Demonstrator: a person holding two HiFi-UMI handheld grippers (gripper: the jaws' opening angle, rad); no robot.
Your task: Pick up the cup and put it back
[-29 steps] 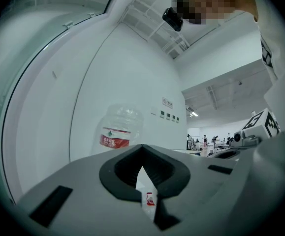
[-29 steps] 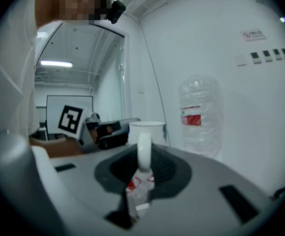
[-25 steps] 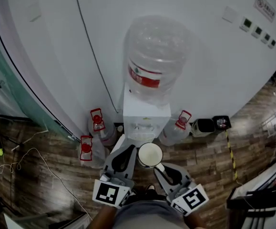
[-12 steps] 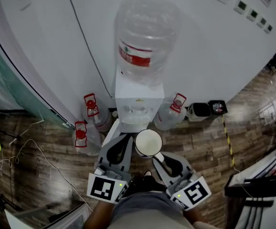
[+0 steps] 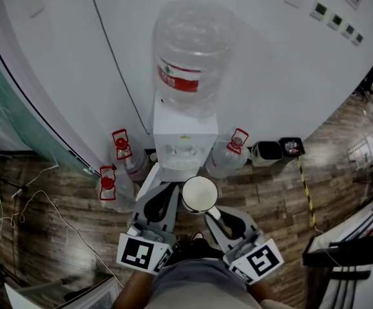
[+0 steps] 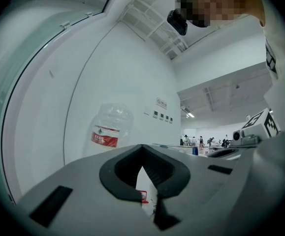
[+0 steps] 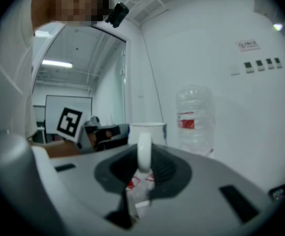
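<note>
A white cup (image 5: 200,194) hangs upright in front of the white water dispenser (image 5: 180,138), its mouth facing up. My right gripper (image 5: 211,215) is shut on the cup's handle (image 7: 143,150); the cup's body (image 7: 147,131) stands just beyond the jaws in the right gripper view. My left gripper (image 5: 167,194) is right beside the cup on its left, and its pads meet at the tips with nothing between them (image 6: 142,148). A large clear water bottle (image 5: 191,56) with a red label sits on top of the dispenser.
Two spare water bottles with red caps (image 5: 122,152) stand on the wooden floor left of the dispenser, and another one (image 5: 229,158) on its right. A small black bin (image 5: 267,152) is further right. Cables (image 5: 20,219) lie at the left. A curved white wall stands behind.
The whole scene has slid slightly up and left in the head view. The cup stays held by its handle in front of the dispenser, with the left gripper still beside it.
</note>
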